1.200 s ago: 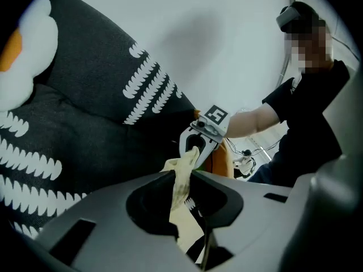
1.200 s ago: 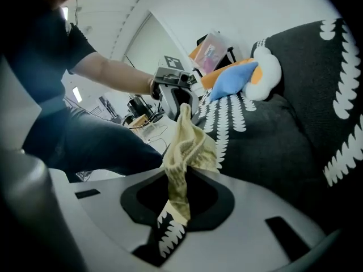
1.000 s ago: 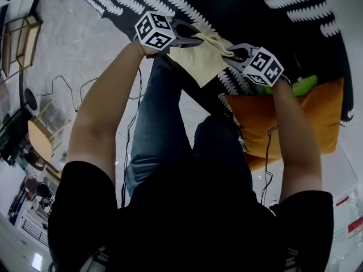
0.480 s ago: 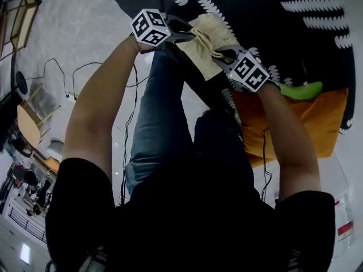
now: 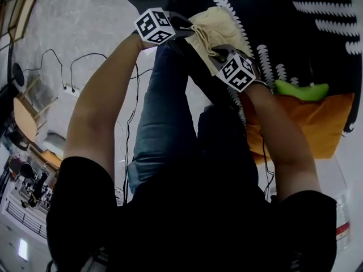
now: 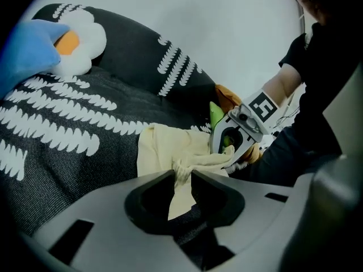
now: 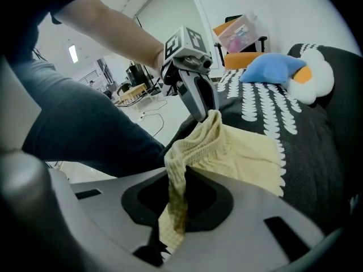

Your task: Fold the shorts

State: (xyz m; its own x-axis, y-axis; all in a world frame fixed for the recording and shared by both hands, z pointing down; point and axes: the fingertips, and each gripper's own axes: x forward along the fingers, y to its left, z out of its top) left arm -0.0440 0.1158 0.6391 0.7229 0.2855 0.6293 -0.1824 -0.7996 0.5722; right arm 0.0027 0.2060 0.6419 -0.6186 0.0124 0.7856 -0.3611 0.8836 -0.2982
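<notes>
The pale yellow shorts (image 5: 218, 27) lie bunched on the black bedcover with white leaf print (image 5: 283, 16), stretched between both grippers. My left gripper (image 5: 190, 28) is shut on a gathered fold of the shorts (image 6: 170, 149), which shows between its jaws (image 6: 181, 177). My right gripper (image 5: 220, 52) is shut on the ribbed waistband (image 7: 195, 146), and a strip of cloth hangs through its jaws (image 7: 177, 188). The two grippers stand close together at the near edge of the cover. Each appears in the other's view: the right gripper (image 6: 235, 140) and the left gripper (image 7: 195, 92).
An orange cushion (image 5: 309, 126) with a green object (image 5: 300, 89) on it lies at the right. A blue plush (image 6: 28, 50) and a white-and-orange plush (image 7: 309, 81) rest further back on the cover. The person's jeans-clad legs (image 5: 164, 106) are below the grippers. Cables (image 5: 74, 72) run over the grey floor.
Both grippers sank toward the cover with the shorts and drew closer together. The shorts went from hanging spread between them to bunched on the cover.
</notes>
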